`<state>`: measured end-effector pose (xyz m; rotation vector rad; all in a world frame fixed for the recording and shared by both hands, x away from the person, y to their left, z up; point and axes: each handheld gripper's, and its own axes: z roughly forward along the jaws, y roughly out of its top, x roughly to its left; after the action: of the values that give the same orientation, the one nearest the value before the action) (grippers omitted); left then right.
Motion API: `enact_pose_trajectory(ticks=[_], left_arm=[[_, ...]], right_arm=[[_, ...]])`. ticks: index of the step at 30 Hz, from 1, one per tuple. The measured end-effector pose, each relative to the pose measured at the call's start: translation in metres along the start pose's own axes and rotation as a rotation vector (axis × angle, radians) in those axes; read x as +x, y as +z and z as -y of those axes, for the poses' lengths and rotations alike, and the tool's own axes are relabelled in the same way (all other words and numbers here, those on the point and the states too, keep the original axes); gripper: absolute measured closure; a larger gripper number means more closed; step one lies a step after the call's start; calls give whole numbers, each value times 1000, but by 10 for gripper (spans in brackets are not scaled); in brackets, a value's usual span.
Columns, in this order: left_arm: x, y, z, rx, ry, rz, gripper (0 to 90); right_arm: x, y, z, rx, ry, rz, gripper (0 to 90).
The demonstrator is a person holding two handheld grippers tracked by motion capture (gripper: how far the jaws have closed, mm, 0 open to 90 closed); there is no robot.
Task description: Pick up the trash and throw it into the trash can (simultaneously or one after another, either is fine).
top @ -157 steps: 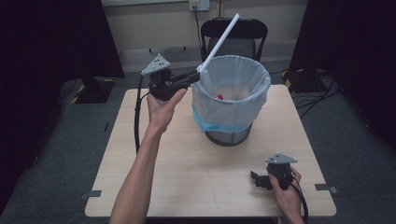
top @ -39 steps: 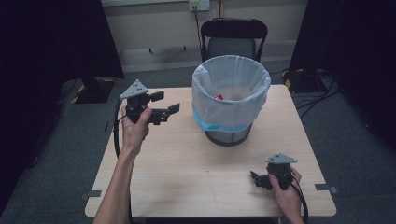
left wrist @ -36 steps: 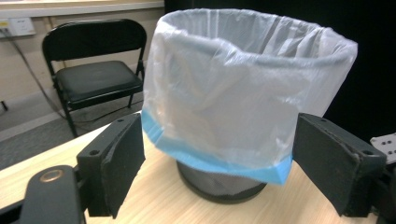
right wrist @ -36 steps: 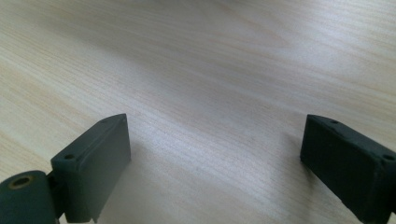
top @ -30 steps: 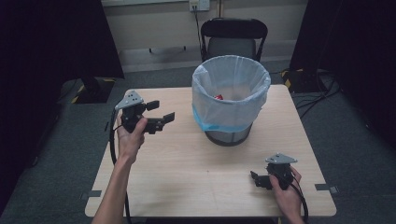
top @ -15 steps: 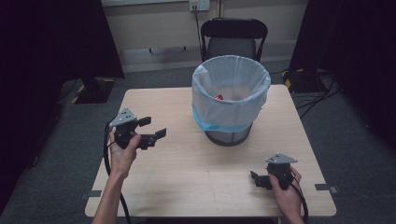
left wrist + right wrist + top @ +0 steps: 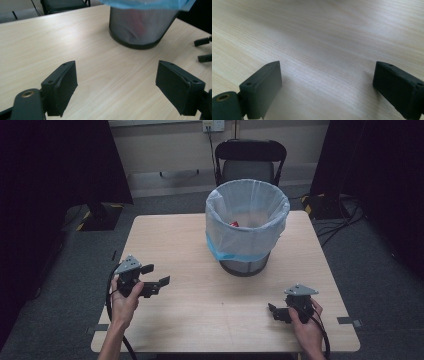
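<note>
Wooden table (image 7: 200, 250); left gripper (image 7: 156, 275) empty, jaws apart.

The high view looks forward and down from above the person's side, taking in the whole table (image 7: 200, 315). The left gripper view sits low, close to the tabletop, facing the bin (image 7: 141, 30), which the high view shares (image 7: 247, 227). The right gripper view looks steeply down, very near bare wood (image 7: 324, 37)
</note>
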<state>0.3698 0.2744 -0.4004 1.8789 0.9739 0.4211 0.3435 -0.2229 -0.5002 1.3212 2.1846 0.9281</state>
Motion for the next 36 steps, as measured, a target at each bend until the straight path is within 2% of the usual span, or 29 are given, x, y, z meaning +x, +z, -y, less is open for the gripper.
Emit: enact_pose_trajectory(ticks=[7, 12, 21, 25, 32, 33, 35, 36], left_arm=[[6, -3, 19, 33, -8, -51, 178], [14, -4, 43, 68, -50, -87, 178], [20, -3, 67, 126, -70, -125, 172], [23, 0, 82, 167, -107, -138, 172], [20, 7, 94, 210, -91, -148, 176], [18, 11, 97, 234, -79, -155, 178], [17, 13, 99, 242, -77, -159, 173], [15, 14, 100, 241, -58, -173, 163]], right_arm=[[0, 0, 0, 0, 0, 0, 77], [0, 0, 0, 0, 0, 0, 77], [0, 0, 0, 0, 0, 0, 77], [0, 0, 0, 0, 0, 0, 77], [0, 0, 0, 0, 0, 0, 77], [0, 0, 0, 0, 0, 0, 78], [0, 0, 0, 0, 0, 0, 77], [0, 0, 0, 0, 0, 0, 77]])
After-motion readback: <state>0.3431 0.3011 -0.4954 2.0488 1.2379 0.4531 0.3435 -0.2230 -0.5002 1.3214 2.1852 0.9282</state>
